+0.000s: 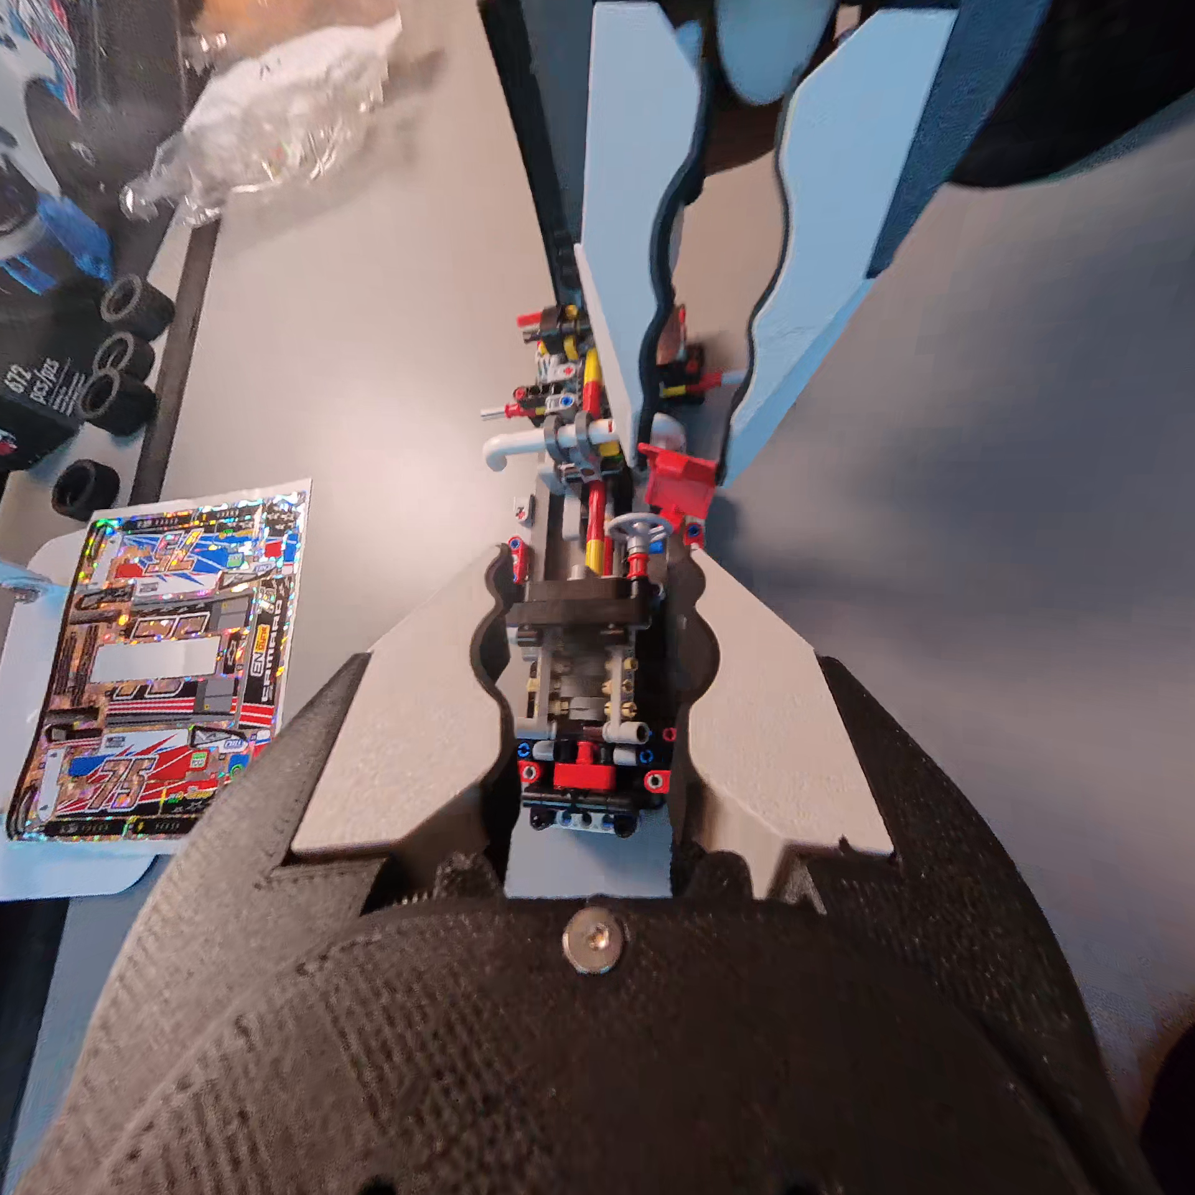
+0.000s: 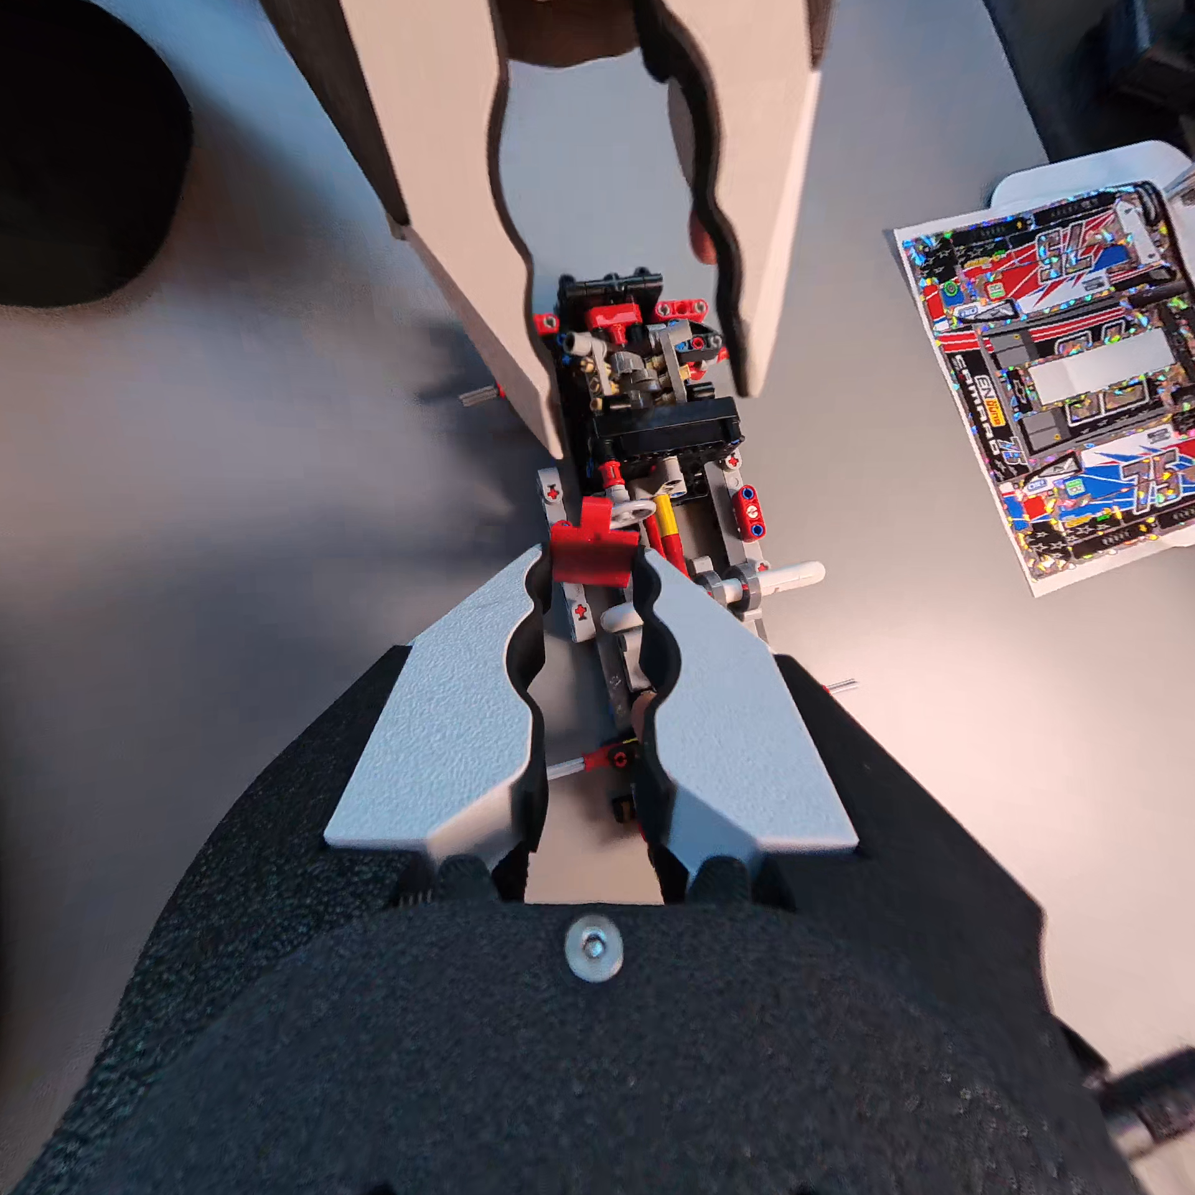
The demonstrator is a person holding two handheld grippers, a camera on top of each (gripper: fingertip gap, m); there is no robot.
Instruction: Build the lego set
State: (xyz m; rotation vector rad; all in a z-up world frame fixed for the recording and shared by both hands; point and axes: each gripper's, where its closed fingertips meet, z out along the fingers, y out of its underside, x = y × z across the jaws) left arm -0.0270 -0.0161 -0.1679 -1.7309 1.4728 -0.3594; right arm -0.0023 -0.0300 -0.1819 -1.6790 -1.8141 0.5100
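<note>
The lego car frame (image 1: 585,653) lies on the grey table (image 1: 362,362), its engine end between the left gripper (image 1: 592,569) jaws, which squeeze its sides. The right gripper (image 2: 592,562) pinches a red seat piece (image 2: 592,549) with its jaw tips, right at the middle of the frame. The frame looks partly built. The black tyres (image 1: 123,362) and shiny sticker sheet (image 1: 161,666), well off to the side, are not on yet, so lots is left, I think.
</note>
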